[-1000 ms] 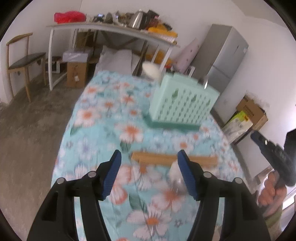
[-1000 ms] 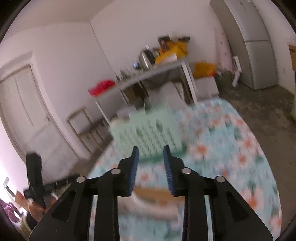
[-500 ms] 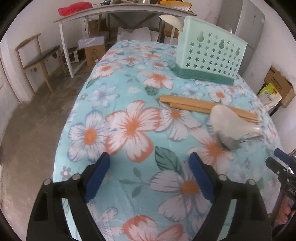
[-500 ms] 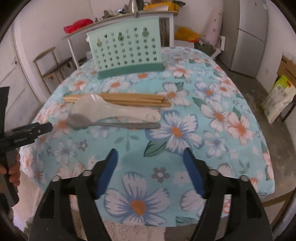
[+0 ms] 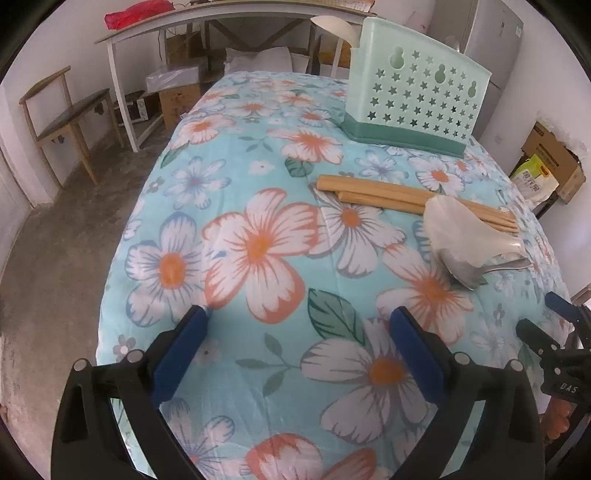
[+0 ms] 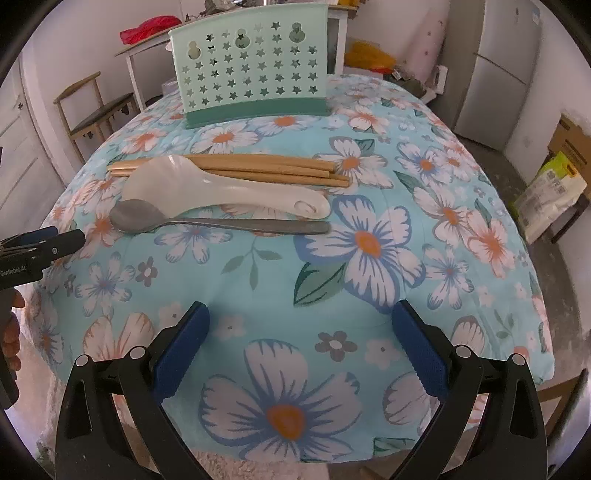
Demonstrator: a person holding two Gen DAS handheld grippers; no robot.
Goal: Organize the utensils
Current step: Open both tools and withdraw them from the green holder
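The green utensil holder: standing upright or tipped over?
Upright. The utensil holder stands on its dark green base on the floral tablecloth, its star-holed wall vertical in both views.

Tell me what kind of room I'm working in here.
Probably a lived-in home room used for dining and storage: a table under a floral blue tablecloth, a grey fridge in the corner, and a cluttered white side table beside a wooden chair.

Left wrist view looks steeply down from the table's left corner; right wrist view faces it squarely from the near edge. Both share the floral tablecloth [image 5: 258, 251] and green utensil holder [image 6: 251, 70] upper frame.
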